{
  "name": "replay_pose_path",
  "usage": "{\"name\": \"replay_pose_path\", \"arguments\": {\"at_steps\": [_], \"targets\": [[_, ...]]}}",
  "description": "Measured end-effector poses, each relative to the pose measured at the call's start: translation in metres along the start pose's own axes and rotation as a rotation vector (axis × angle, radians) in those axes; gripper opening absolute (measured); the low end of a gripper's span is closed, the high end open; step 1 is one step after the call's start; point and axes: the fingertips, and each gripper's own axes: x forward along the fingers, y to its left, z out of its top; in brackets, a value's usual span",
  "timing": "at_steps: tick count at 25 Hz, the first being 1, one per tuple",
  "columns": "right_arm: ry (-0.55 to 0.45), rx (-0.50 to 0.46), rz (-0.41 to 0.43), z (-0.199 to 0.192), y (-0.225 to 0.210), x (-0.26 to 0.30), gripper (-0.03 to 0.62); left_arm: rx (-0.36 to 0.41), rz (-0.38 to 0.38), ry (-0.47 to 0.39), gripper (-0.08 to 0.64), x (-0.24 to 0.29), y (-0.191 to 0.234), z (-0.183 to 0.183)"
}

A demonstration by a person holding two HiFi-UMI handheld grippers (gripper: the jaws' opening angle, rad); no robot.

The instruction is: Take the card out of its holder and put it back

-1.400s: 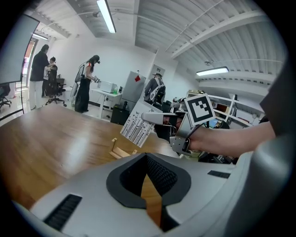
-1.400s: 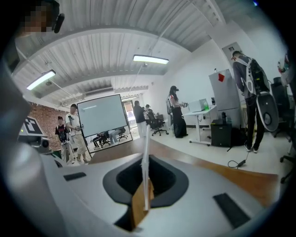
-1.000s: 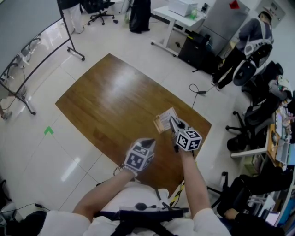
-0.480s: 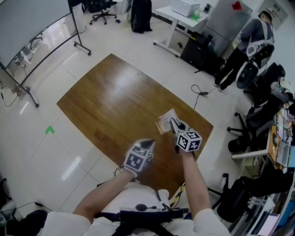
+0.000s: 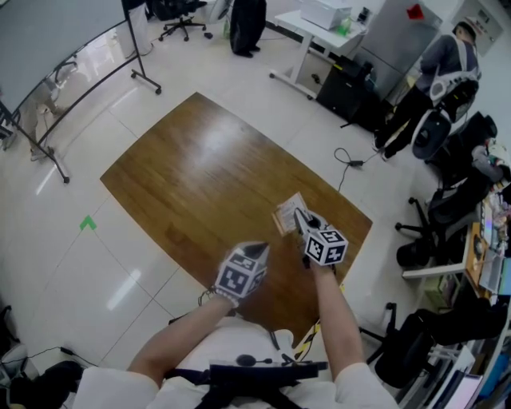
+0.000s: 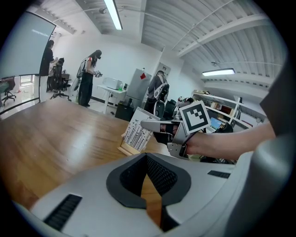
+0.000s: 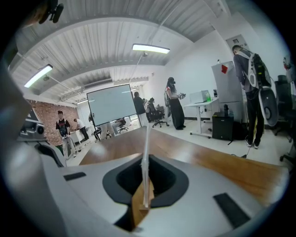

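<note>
Nothing shifted since a second ago, right hand-held gripper [image 5: 299, 214] pinching card [image 5: 289, 212] standing in holder [image 6: 131, 149], counter's [image 5: 207, 168] near right, left hand-held gripper [image 5: 259, 248] nearer, jaws almost together, empty.

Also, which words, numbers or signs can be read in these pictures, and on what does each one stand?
None can be read as text.
Card: thin dark printed strokes, too small to read.
Marker cube: black-and-white square pattern, no letters.
Red sign on the grey cabinet: too small to read.
</note>
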Motion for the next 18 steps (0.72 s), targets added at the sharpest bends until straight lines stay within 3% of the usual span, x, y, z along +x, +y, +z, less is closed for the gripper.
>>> {"name": "replay_pose_path", "arguments": {"at_steps": [18], "targets": [[0.058, 0.003, -0.012, -0.031, 0.001, 0.019, 0.028, -0.04, 0.01, 0.022, -0.005, 0.001, 0.017, -0.01]]}}
